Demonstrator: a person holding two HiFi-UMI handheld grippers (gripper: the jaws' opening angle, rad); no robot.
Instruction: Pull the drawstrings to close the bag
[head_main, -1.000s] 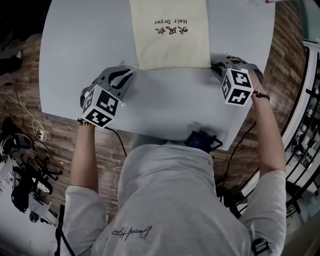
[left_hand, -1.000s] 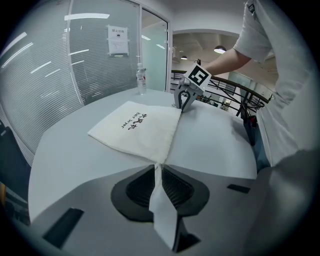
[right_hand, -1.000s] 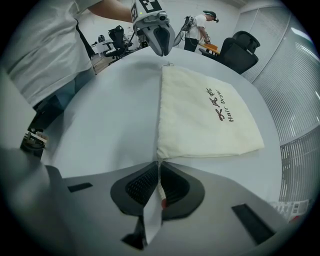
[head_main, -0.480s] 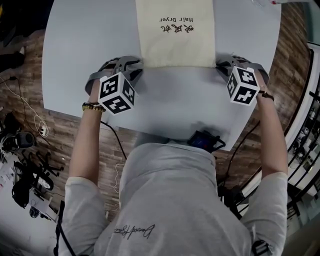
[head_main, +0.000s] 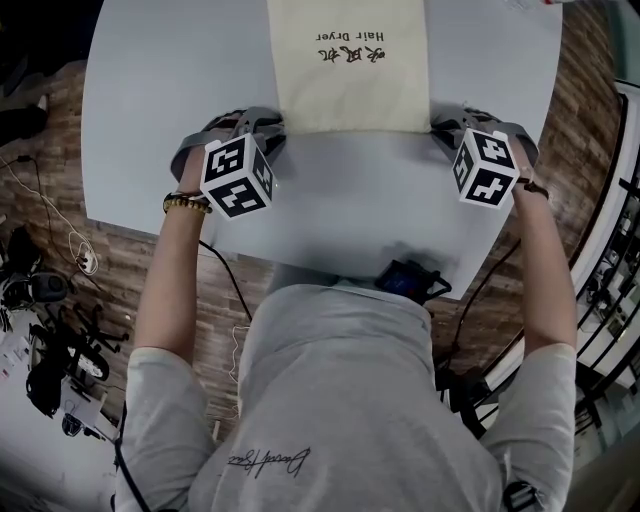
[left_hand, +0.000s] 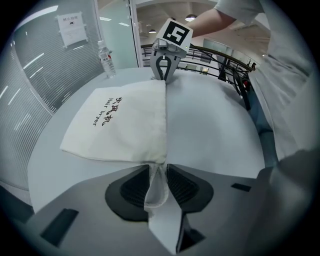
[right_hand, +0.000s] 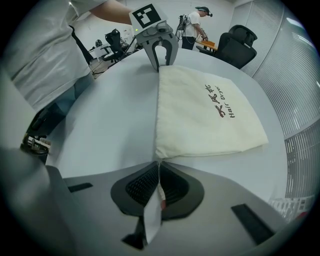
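Observation:
A cream drawstring bag (head_main: 348, 70) printed "Hair Dryer" lies flat on the grey table (head_main: 350, 200). My left gripper (head_main: 266, 135) stands at the left corner of its near edge and points steeply down. In the left gripper view the left gripper (left_hand: 158, 167) is open; its jaws have just been opening wide and then came in slightly. The white drawstring loop (left_hand: 156, 190) lies loose between them. My right gripper (head_main: 440, 128) is at the right corner. In the right gripper view the right gripper (right_hand: 158, 167) is shut on the thin drawstring (right_hand: 158, 180) by the bag (right_hand: 200, 115).
A water bottle (left_hand: 105, 59) stands at the table's far edge by a glass wall. A black device (head_main: 405, 280) sits at the near table edge by the person's body. Office chairs (right_hand: 240, 45) and a person (right_hand: 192, 22) are beyond the table. Cables (head_main: 40, 300) lie on the floor.
The left gripper has rolled upright and moved in to the bag's left corner. The right gripper has kept still at the right corner. The bag has not shifted.

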